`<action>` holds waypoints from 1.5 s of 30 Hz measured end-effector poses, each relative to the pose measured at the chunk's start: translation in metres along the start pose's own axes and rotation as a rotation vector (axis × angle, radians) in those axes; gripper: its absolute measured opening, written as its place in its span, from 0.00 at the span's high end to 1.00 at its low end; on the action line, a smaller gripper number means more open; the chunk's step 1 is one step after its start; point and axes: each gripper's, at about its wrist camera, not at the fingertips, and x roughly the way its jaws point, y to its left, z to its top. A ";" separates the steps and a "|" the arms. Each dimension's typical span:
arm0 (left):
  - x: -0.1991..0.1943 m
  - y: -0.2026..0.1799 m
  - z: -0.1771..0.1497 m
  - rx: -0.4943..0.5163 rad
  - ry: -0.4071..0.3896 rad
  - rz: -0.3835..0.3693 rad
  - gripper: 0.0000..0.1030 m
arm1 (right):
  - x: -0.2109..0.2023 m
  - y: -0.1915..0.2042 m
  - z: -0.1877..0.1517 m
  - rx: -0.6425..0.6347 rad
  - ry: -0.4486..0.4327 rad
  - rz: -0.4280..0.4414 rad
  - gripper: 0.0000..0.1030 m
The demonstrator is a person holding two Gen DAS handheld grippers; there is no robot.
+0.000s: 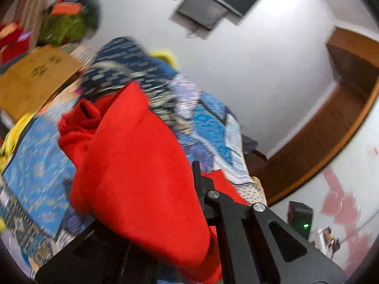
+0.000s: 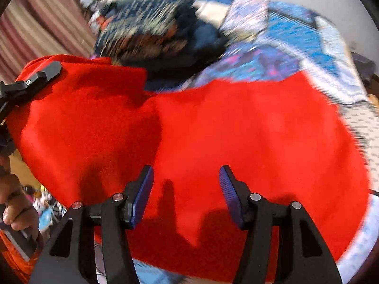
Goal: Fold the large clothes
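A large red garment (image 2: 213,127) lies spread over a blue patterned bedspread (image 2: 296,45). My right gripper (image 2: 186,190) is open just above the garment's near edge, its blue pads (image 2: 142,196) apart and empty. My left gripper (image 2: 42,73) is shut on the garment's left corner and lifts it into a fold. In the left wrist view the red garment (image 1: 142,165) drapes over the left gripper (image 1: 184,194) and hides one finger; the other finger (image 1: 197,179) shows beside the cloth.
A dark blue patterned cloth (image 2: 156,30) is heaped at the bed's far end. A cardboard box (image 1: 35,80) and a pile of clothes (image 1: 66,23) sit to the left. A striped curtain (image 2: 42,23) hangs at left. A wooden door frame (image 1: 331,123) stands beyond the bed.
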 end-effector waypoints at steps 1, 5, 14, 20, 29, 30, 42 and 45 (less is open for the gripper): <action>0.009 -0.017 0.000 0.039 0.005 -0.014 0.98 | -0.014 -0.011 -0.001 0.021 -0.037 -0.019 0.48; 0.053 -0.078 -0.014 0.172 0.081 -0.080 0.98 | -0.068 -0.058 -0.011 0.117 -0.167 -0.129 0.48; 0.172 -0.140 -0.115 0.298 0.562 -0.191 0.98 | -0.125 -0.134 -0.051 0.309 -0.229 -0.301 0.47; 0.151 -0.148 -0.134 0.499 0.570 -0.128 0.69 | -0.132 -0.141 -0.066 0.323 -0.208 -0.311 0.47; 0.080 -0.122 -0.082 0.505 0.366 -0.095 0.34 | -0.139 -0.100 -0.044 0.183 -0.271 -0.231 0.44; 0.075 -0.113 -0.076 0.503 0.338 -0.072 0.29 | -0.137 -0.094 -0.040 0.170 -0.272 -0.222 0.40; 0.111 -0.027 -0.095 0.437 0.454 0.120 0.24 | -0.055 -0.033 -0.018 -0.064 -0.185 -0.313 0.27; 0.113 -0.024 -0.104 0.430 0.460 0.104 0.24 | -0.036 -0.048 -0.016 -0.060 -0.142 -0.400 0.27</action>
